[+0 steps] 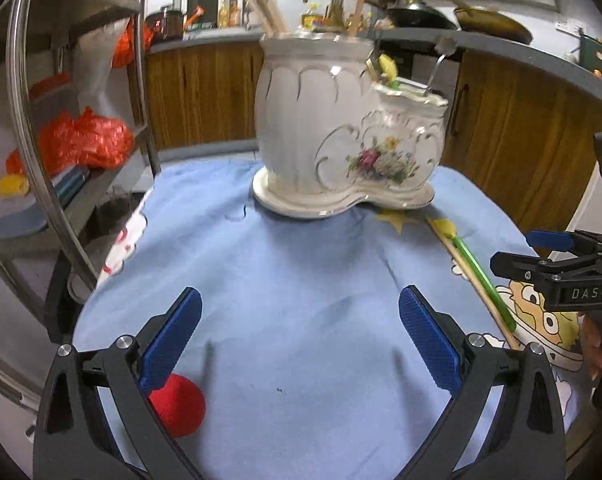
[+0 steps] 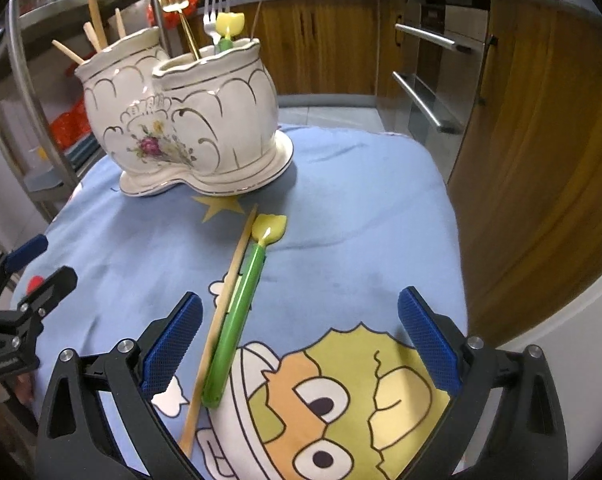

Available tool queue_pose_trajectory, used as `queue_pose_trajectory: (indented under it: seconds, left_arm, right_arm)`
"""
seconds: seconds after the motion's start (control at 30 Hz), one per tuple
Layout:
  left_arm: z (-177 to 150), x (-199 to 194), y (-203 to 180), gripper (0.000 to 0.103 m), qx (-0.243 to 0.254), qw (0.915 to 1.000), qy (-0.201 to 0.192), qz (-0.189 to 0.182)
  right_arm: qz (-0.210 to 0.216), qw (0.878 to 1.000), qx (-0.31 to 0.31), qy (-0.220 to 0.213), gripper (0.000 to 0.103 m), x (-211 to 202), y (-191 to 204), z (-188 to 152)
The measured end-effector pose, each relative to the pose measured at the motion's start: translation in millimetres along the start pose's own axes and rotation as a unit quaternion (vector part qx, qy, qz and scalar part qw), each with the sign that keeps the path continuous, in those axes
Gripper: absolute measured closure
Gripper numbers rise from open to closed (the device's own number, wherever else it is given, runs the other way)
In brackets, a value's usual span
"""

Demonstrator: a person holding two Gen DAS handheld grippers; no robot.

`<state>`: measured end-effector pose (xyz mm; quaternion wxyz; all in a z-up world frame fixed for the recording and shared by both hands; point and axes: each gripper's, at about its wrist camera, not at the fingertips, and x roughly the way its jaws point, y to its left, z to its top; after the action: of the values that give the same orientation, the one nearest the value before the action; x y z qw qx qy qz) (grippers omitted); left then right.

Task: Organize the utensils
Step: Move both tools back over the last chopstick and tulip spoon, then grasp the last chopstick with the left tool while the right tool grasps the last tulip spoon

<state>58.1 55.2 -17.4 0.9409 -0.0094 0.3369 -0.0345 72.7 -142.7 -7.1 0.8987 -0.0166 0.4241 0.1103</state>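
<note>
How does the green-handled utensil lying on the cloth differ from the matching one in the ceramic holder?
The green utensil on the cloth lies flat beside a wooden chopstick; the green utensil in the holder stands upright, yellow head up. The loose one shows its whole handle; the stowed one is mostly hidden inside the ceramic holder, next to forks. Both share a yellow tulip-shaped head and green handle.

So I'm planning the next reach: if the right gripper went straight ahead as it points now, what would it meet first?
Probably the green utensil and the wooden chopstick beside it, lying between the open right gripper fingers; the ceramic holder stands farther on, to the left. Depth is uncertain.
</note>
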Motion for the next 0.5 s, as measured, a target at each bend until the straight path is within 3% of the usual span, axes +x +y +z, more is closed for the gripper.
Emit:
queue_pose_trajectory:
  seconds: [0.07, 0.13, 0.43, 0.5]
  left_arm:
    - [0.4, 3.2, 1.1, 0.006, -0.004, 0.9999, 0.011, 0.002]
    - [0.0, 2.8, 2.2, 0.006, -0.007, 0.9999, 0.009, -0.003]
    - [-0.7, 1.1, 1.0, 0.006, -0.004, 1.0, 0.006, -0.005]
    - [-0.5, 0.9, 0.7, 0.006, -0.005, 1.0, 0.005, -0.006]
  right_arm:
    - [-0.001, 1.0, -0.006, 0.004, 0.017, 2.6, 3.7, 1.8]
    - [-0.003, 1.0, -0.008, 0.013, 0.037, 7.8, 5.9, 3.6]
    - [0.037, 0.999, -0.007, 0.039, 0.081, 17.0, 15.9, 12.2]
    - [0.037, 0.998, -0.011, 0.044, 0.086, 20.4, 19.0, 15.7]
